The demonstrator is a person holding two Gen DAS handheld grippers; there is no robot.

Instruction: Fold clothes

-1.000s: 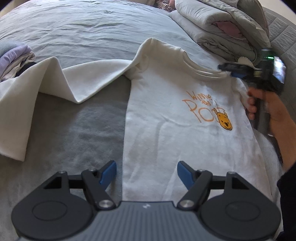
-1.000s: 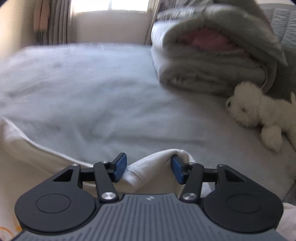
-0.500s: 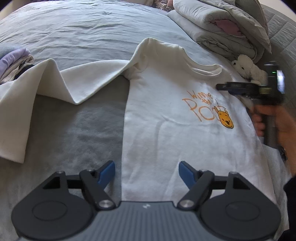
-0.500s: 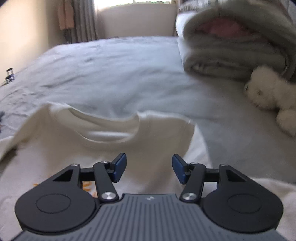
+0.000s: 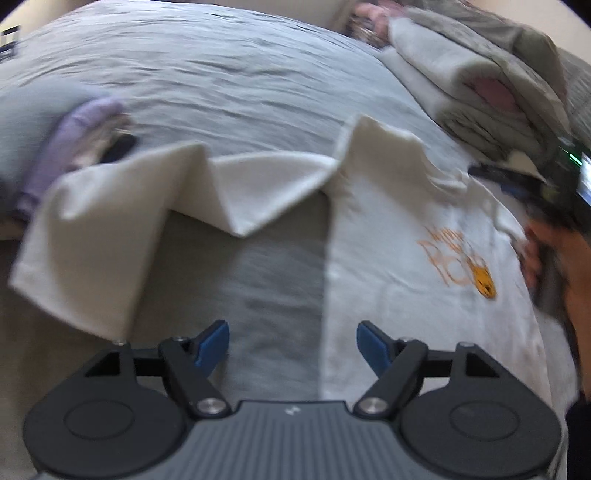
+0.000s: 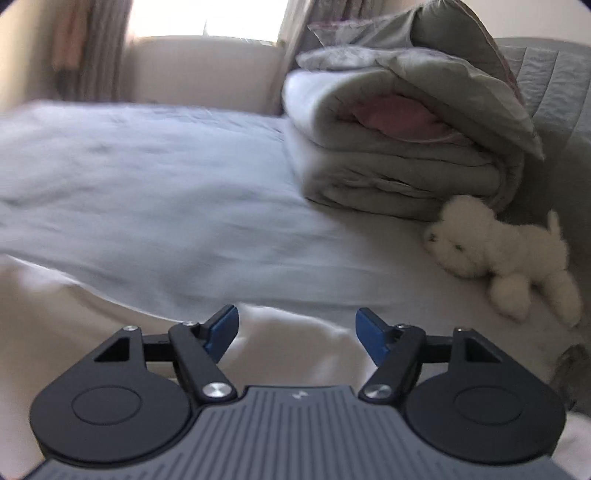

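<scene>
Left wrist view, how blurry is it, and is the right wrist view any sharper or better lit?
Left wrist view: motion blur smears the white shirt and its orange print; only the left gripper is crisp. Right wrist view: bedsheet streaked, folded duvet and plush toy clearer, window glare blown out.

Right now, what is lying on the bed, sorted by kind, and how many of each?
White shirt with an orange print: 1
Folded grey quilt: 1
White stuffed toy: 1
Pile of other clothes, too blurred to count apart: 1
Total: 4, all on the grey bed.
</scene>
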